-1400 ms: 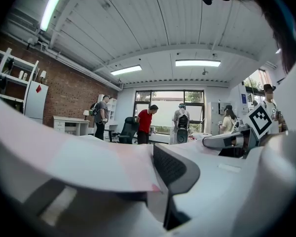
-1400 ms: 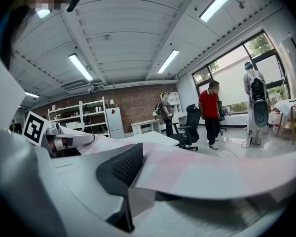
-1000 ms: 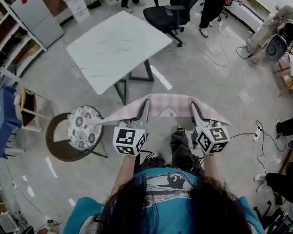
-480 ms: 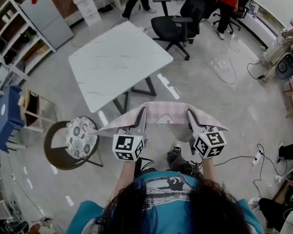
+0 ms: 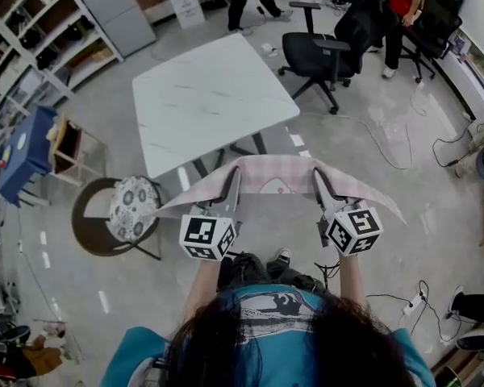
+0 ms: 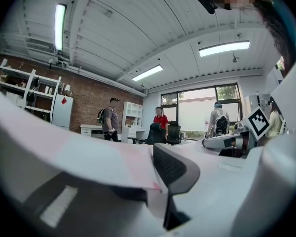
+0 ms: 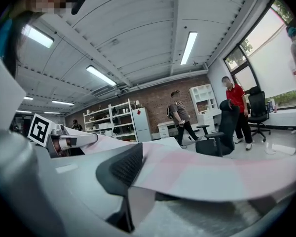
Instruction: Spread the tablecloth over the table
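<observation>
Pink checked tablecloth (image 5: 274, 174) hangs in the air at the centre of the head view, spread between both tools. The left gripper (image 5: 232, 182) is clamped on its near edge left of centre, the right gripper (image 5: 321, 184) likewise right of centre. Both outer corners droop. The white marble worktop (image 5: 210, 103) stands above it in the frame, apart from the cloth.
</observation>
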Available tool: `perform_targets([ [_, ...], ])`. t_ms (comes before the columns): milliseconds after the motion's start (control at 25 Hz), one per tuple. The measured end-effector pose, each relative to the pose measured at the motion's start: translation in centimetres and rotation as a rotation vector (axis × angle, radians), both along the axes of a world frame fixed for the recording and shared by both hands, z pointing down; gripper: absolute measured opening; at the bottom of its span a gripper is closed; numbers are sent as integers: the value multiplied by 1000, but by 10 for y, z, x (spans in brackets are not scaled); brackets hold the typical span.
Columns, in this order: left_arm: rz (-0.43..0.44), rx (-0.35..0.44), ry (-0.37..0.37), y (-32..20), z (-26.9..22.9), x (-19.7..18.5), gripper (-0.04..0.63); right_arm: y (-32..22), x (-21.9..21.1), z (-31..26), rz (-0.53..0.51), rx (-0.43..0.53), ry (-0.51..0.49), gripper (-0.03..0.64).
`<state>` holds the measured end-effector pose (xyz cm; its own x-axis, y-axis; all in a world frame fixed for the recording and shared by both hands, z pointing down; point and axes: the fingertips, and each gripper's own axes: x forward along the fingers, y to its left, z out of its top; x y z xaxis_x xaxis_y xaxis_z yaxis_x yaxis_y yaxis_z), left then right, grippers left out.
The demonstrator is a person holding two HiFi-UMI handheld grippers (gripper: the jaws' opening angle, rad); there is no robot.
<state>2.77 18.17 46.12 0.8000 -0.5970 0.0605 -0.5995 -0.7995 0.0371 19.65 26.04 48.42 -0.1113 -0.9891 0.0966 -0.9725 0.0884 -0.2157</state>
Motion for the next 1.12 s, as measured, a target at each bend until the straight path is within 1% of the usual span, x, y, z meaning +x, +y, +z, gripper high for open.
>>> perform_targets([
  [240,-74,62,-21,-18,-27,-6,61,-38,0,-23,-108,48,22,74],
  [600,-150,169,-24,-48,-74,-26,61,-86,-17,-64,-226,124,23,77],
  [920,-195,255,-4,-111,-111,-43,60,-156,-33,-105,-284,202,63,77],
  [1120,-232,295,0,-163,-128,-50,60,-215,-41,-130,-338,237,134,77],
])
